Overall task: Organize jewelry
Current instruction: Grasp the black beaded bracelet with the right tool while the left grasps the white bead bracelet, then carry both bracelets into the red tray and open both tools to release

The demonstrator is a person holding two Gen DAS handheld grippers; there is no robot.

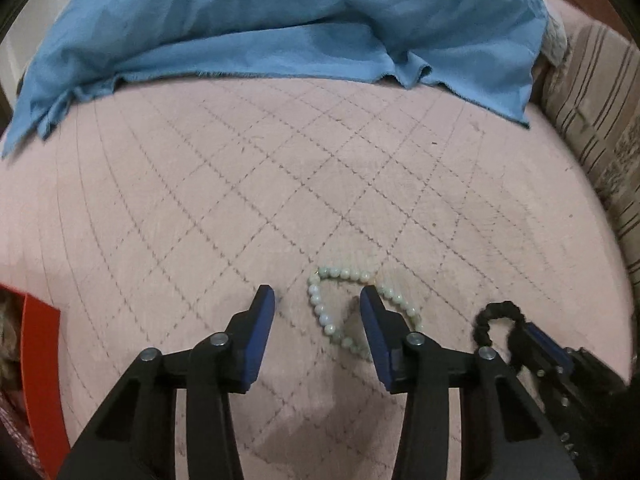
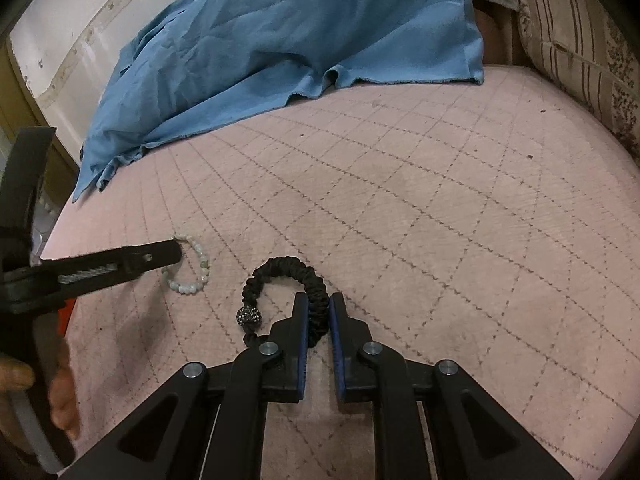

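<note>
Bedding fills both views: a pink quilted bedspread (image 1: pixel 280 184) with stitched diamond lines, a rumpled blue cloth (image 1: pixel 280 20) lying across its far side, and a striped pillow (image 2: pixel 576 28) at the right edge; the left tool (image 1: pixel 317 304) hangs over the bedspread with its blue-padded fingers (image 1: pixel 262 320) apart, pressing on nothing, so it is released; a pale bead bracelet (image 1: pixel 320 300) lies flat on the bedspread in a loose loop, one side of the loop between the two fingers and the other side hidden behind the right-hand finger; whether that finger touches the beads I cannot tell; the right tool (image 2: pixel 319 316) is clenched on a black fabric-covered bracelet (image 2: pixel 280 270), its pads pinching the band near one end while the rest curves up and over to the left, ending near a dark sparkling bead (image 2: pixel 245 315) close to the bedspread; the black bracelet sits just beside the pale one, to its right, and the two are apart; from the left wrist view the right tool appears at the lower right with the black loop standing up from it; an orange box edge (image 1: pixel 40 380) shows at the lower left of that view; in the right wrist view a hand (image 2: pixel 60 396) grips the left tool's handle at the left edge.
</note>
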